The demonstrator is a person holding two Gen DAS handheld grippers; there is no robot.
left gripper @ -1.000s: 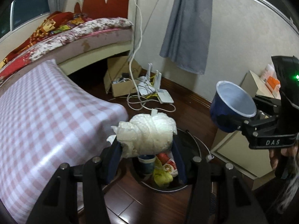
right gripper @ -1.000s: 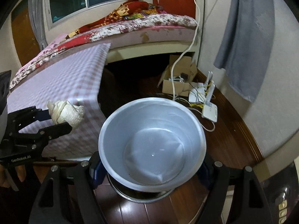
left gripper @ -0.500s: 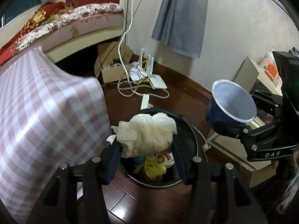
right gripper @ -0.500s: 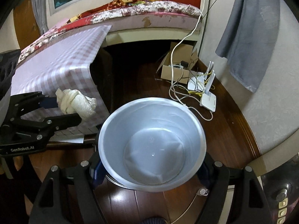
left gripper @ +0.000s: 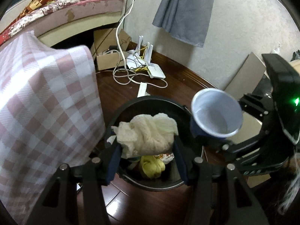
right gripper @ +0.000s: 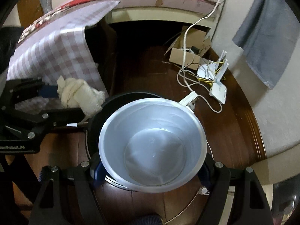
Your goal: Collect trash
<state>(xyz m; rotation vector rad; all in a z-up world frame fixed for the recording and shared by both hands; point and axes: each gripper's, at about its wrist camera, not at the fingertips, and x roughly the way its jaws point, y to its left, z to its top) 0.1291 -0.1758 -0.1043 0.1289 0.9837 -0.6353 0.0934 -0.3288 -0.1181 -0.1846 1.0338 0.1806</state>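
Left wrist view: left gripper [left gripper: 147,150] jaws pinch the crumpled tissue wad [left gripper: 148,135] over the black trash bin [left gripper: 131,108]; right gripper [right gripper: 150,170] jaws clamp the paper cup [right gripper: 151,142]. Centre each over the opening before releasing.

A dark wooden floor [left gripper: 120,95] is seen beneath pale textured walls [left gripper: 234,24]. A pink-and-white checked cloth [left gripper: 43,101] is draped over the counter at the left. A bed [left gripper: 88,5] with a floral cover is set behind it. A grey cloth [left gripper: 185,13] is hung on the wall, above a white router [left gripper: 155,71], tangled cables [left gripper: 121,75] and a cardboard box [left gripper: 108,60].
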